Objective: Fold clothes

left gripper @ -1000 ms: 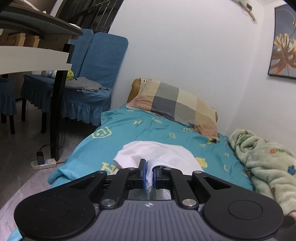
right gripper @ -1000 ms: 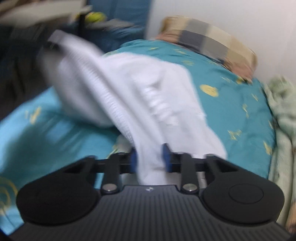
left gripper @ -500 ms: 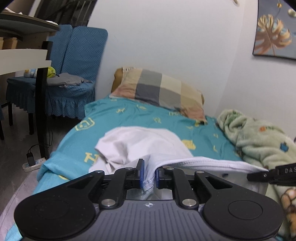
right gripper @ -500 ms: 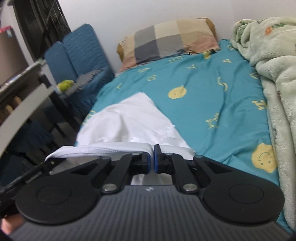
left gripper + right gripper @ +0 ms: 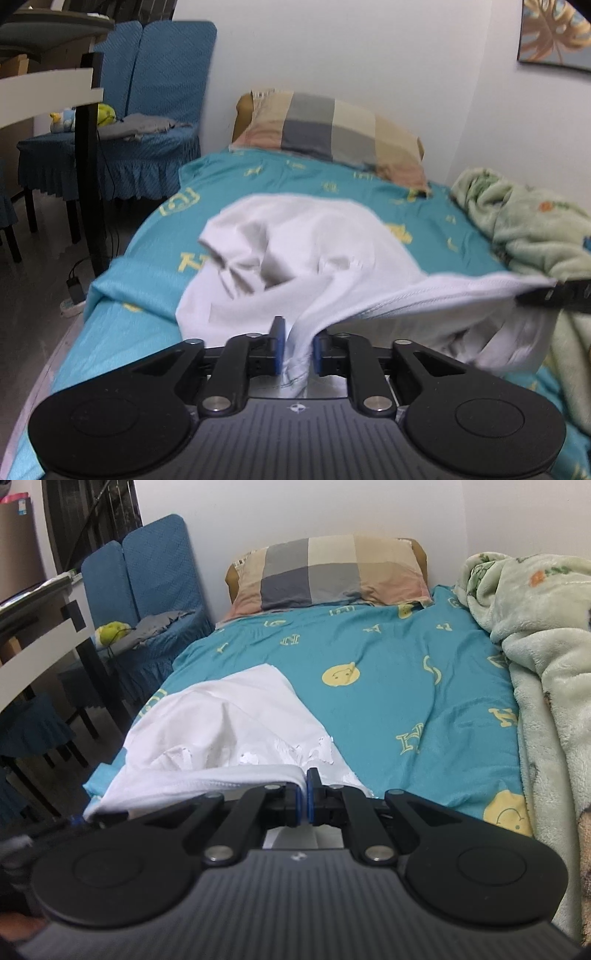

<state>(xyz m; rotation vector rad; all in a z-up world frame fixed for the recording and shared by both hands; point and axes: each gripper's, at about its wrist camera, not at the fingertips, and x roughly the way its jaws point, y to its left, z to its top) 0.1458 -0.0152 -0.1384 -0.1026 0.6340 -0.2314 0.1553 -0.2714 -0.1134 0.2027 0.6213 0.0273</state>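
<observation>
While white T-shirt (image 5: pixel 306 251) lies rumpled on teal bedsheet (image 5: pixel 388 686), left gripper (image 5: pixel 297 349) and right gripper (image 5: pixel 306 801) each pinch its hem, stretched between them; spreading step; next likely: lay hem flat, smooth wrinkles

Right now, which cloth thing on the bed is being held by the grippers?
The white garment. Both grippers pinch its hem, while the checked pillow and the fluffy green blanket lie untouched.

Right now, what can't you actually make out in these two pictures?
- What garment the white cloth is: bunched up in both views.
- Its near edge: hidden behind the left gripper and right gripper.
- The wall picture: cut off by the left view's edge.
- The pillow: blurred in the left view.
</observation>
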